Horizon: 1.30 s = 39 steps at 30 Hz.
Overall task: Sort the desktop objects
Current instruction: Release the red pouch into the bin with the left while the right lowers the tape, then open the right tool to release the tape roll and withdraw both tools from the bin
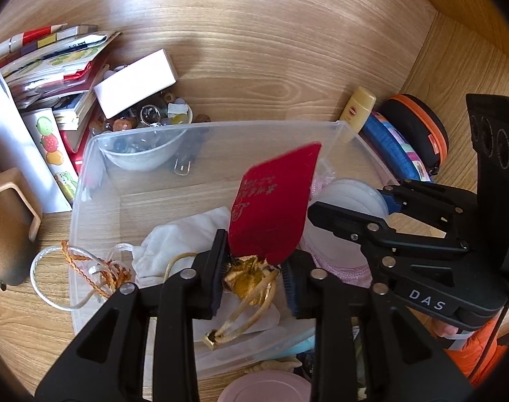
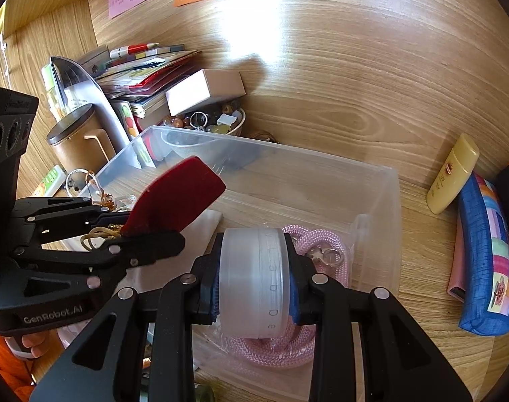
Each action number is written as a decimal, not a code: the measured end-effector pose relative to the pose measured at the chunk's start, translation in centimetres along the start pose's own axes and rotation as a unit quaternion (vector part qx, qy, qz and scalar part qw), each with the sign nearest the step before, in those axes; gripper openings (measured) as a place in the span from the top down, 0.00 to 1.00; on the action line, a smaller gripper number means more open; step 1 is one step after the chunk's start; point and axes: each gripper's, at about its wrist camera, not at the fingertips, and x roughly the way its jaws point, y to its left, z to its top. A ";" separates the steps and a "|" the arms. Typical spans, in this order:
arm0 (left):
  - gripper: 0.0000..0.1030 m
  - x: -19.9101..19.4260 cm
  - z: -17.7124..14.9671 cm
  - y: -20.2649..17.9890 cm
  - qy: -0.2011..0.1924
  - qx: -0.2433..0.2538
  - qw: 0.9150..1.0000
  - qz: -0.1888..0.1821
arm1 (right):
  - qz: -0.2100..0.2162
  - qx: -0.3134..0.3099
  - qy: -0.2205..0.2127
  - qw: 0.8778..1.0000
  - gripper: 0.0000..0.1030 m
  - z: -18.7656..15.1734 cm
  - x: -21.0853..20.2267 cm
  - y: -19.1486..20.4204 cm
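Over the clear plastic bin (image 1: 221, 125) (image 2: 321, 157), my left gripper (image 1: 254, 261) (image 2: 147, 227) is shut on the gathered gold neck of a red velvet pouch (image 1: 274, 204) (image 2: 177, 191). The pouch stands up from the jaws and its gold drawstring (image 1: 251, 315) hangs below. My right gripper (image 2: 254, 281) (image 1: 348, 197) is shut on a frosted round jar (image 2: 254, 278) (image 1: 355, 194), held on its side above a coiled pink rope (image 2: 321, 238) in the bin. A white cloth (image 1: 184, 234) also lies in the bin.
Behind the bin are a bowl of beads (image 1: 147, 117), a white box (image 1: 137, 80) and a stack of books (image 1: 53, 67). A brown mug (image 1: 6, 221) and loose cord (image 1: 87, 264) lie left. A yellow bottle (image 2: 452, 174), a blue pencil case (image 2: 486, 254) and a black-orange case (image 1: 418, 127) lie right.
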 end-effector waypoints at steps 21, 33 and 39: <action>0.51 -0.9 0.2 0.1 -0.021 0.005 1.000 -0.001 | -0.014 0.007 -0.022 1.000 0.54 0.7 -1.2 -0.6; 0.29 -2.7 0.4 0.5 -0.063 0.011 0.998 0.025 | -0.019 0.004 -0.044 0.999 0.40 0.9 -2.2 -0.4; 0.28 -3.0 0.3 1.0 -0.065 0.010 0.997 0.032 | -0.017 0.002 -0.051 0.999 0.35 1.0 -2.7 -0.3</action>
